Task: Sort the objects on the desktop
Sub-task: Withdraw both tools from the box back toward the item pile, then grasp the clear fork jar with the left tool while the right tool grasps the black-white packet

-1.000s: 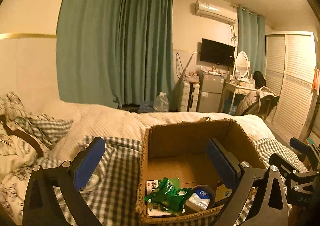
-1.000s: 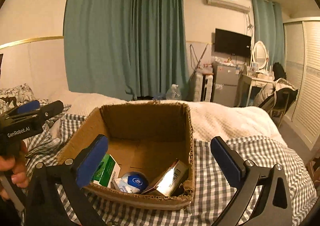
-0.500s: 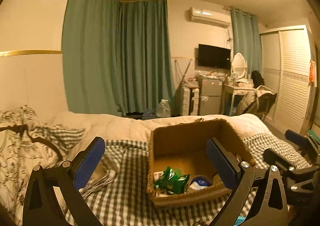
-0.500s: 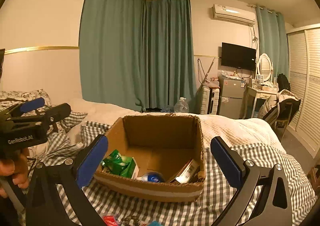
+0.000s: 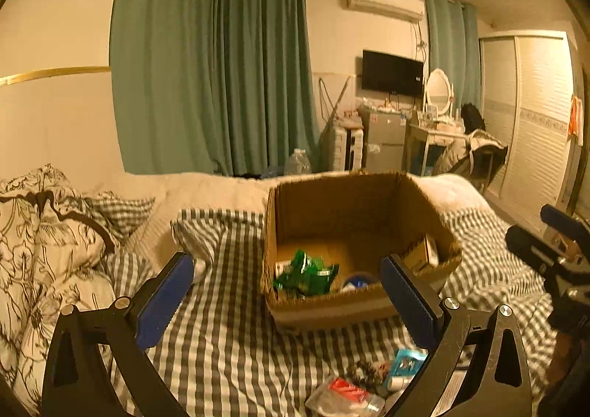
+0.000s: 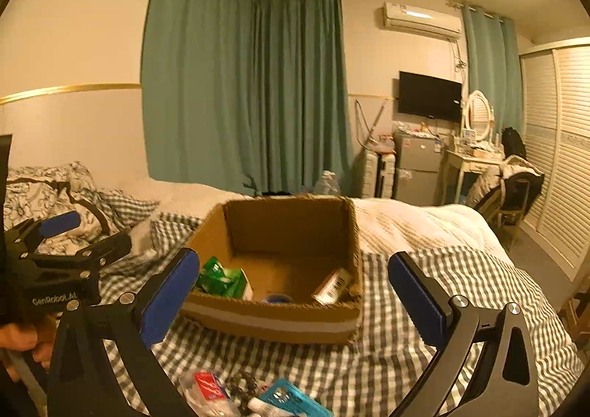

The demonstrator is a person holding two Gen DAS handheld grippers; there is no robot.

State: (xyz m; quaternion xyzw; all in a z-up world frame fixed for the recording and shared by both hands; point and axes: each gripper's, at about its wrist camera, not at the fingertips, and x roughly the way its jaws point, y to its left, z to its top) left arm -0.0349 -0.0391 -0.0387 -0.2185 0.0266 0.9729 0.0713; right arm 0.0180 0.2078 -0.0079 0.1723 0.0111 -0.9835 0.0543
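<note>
A cardboard box [image 5: 324, 308] [image 6: 269, 323] stands on the checked bedspread. Inside lie a green packet [image 5: 304, 273] [image 6: 217, 278], a blue-and-white round item [image 5: 356, 280] and a small carton [image 6: 330, 286]. Loose items lie in front of the box: a clear bag with a red part [image 5: 343, 395] [image 6: 206, 385], dark beads [image 5: 367, 372] [image 6: 241, 385] and a teal packet [image 5: 405, 365] [image 6: 291, 398]. My left gripper [image 5: 287, 297] is open and empty, back from the box. My right gripper [image 6: 291, 293] is open and empty too.
Patterned pillows [image 5: 40, 243] lie at the left. A white quilt [image 6: 416, 225] lies behind the box. The bed edge drops off at the right, with a chair [image 6: 512, 192], dresser and wardrobe beyond. Each gripper shows in the other's view, the right [image 5: 556, 251] and the left [image 6: 55, 258].
Both grippers have pulled back and up from the box, which now looks smaller. The loose items in front of it have come into view. Both stay open.
</note>
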